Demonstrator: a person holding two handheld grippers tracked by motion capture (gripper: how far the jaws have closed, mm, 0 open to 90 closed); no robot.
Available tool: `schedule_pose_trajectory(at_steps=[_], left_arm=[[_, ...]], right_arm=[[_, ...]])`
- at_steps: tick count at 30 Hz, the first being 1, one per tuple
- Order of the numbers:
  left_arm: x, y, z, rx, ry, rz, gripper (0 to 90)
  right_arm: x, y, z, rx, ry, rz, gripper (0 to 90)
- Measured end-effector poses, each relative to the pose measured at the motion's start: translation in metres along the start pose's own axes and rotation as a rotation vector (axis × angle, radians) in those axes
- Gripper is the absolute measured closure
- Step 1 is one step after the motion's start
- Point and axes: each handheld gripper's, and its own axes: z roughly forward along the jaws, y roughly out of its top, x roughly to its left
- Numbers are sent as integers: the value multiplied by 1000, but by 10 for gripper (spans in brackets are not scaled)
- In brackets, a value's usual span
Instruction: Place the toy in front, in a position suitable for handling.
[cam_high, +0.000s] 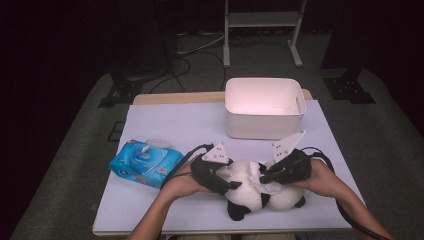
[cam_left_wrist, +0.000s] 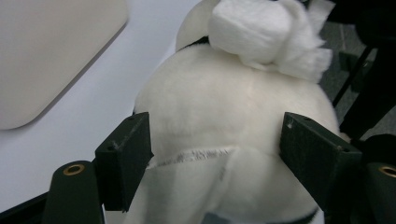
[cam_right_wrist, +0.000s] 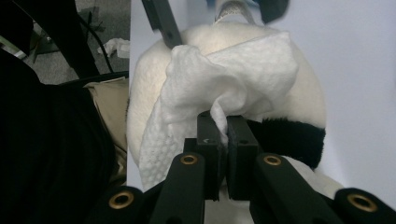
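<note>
White plush of a toy panda (cam_high: 252, 189) lies near the front edge of the table (cam_high: 165, 122), between the person's two hands. The left gripper (cam_high: 231, 185) holds the panda's body: in the left gripper view its two black pads stand wide apart and press into the white fur on either side, a seam running between them. The right gripper (cam_high: 264, 176) has its jaws nearly together, pinching a crumpled white wipe (cam_right_wrist: 224, 84); in the right gripper view the wipe bulges above the closed pads and rests against the panda's white back, just above a black fur band. In the left gripper view the same wipe (cam_left_wrist: 268, 35) appears as a bunched mass on top of the toy.

Surroundings, high view: a blue pack of wet wipes (cam_high: 145, 162) lies to the left of the left hand (cam_high: 182, 184), near it but apart, its lid flap raised. A white plastic bin (cam_high: 264, 107) stands beyond the panda toward the far edge of the table, well clear of both grippers. The right hand (cam_high: 320, 176) and the two grey three-cornered plates cover part of the toy from above, and black cables trail from each gripper toward the front of the table. A metal stand and dark floor lie beyond the table.
</note>
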Motion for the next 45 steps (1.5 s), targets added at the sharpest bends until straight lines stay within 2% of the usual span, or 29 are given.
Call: schedule_pose_trajectory(at_steps=[2,5,7,10,13,15,19,22,25,32,34,36,39,45], left_arm=[[-3,-3,-4,0,-17,18,247],[-9,-9,-2,37,-42,47,246],[-11,-12,3,49,-36,57,247],[-10,-14,7,23,-25,56,282],[-8,-12,8,7,-21,40,300],[-7,-11,10,8,-14,41,299],[-7,-10,10,16,-11,40,291],[-8,-13,9,21,-14,44,284],[-9,-13,8,22,-15,50,285],[-10,-12,7,32,-23,57,279],[-9,-11,6,38,-31,52,275],[-9,-10,5,41,-39,47,270],[-9,-5,0,19,-57,29,269],[-11,12,-8,22,-48,57,258]], right_arm=[[-3,-2,-2,2,-8,7,851],[-7,-5,-5,-3,-22,20,851],[-7,-4,-6,0,-35,16,851],[1,3,-2,19,-55,-10,850],[6,9,1,1,-41,-26,850],[10,17,5,10,-37,-57,850],[13,30,15,6,-7,-87,851],[14,35,21,26,12,-104,851],[9,33,16,15,18,-88,851],[-16,17,-2,1,-37,1,847],[-24,9,-5,-2,-39,36,847],[-27,3,-5,-12,-22,47,847],[-26,1,-3,-21,-5,56,848],[-10,7,6,1,-16,16,850]])
